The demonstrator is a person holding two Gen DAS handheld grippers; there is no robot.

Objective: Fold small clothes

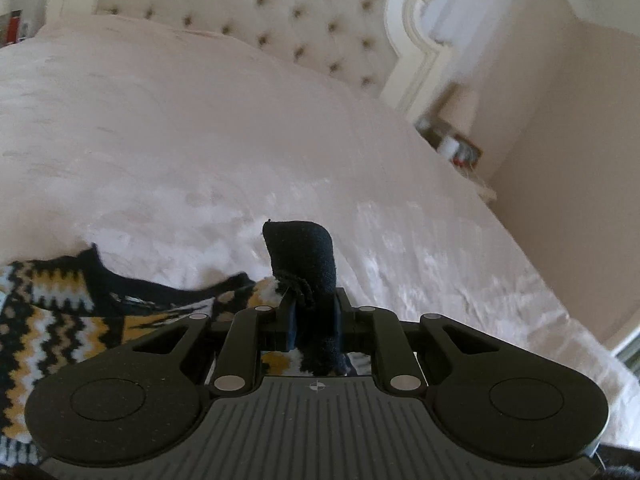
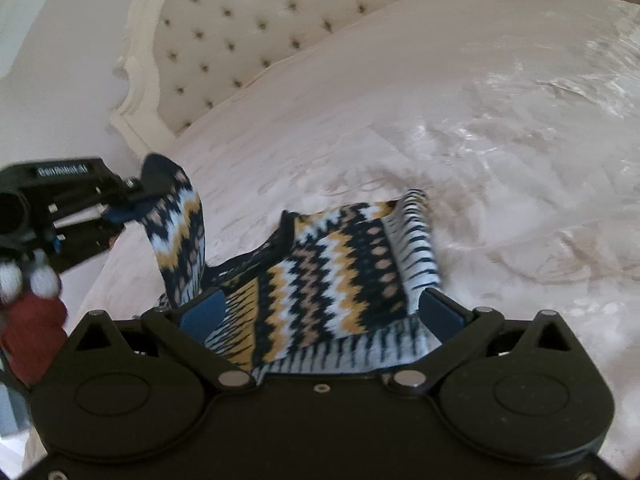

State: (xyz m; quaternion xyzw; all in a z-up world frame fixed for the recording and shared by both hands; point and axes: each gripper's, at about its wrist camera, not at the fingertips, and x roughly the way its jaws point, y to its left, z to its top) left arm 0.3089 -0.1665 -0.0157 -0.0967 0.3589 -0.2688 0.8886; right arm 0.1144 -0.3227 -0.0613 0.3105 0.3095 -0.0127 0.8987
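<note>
Left gripper [image 1: 314, 308] pinching sweater [image 2: 344, 276] cuff; right gripper [image 2: 320, 312] spread.

Pale bedspread [image 1: 200, 120] w/ tufted headboard [image 1: 260, 4], cluttered nightstand [image 1: 452, 144]

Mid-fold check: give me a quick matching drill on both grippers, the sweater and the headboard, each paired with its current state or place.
Things:
1. left gripper
2. right gripper
3. patterned sweater
4. tufted headboard

States:
A. open, jaws either side of the knit
B. lying on the pale bedspread, one sleeve lifted
C. shut on a dark sleeve cuff
D. upright at the far end of the bed

Pairs: 1-C, 2-A, 3-B, 4-D
</note>
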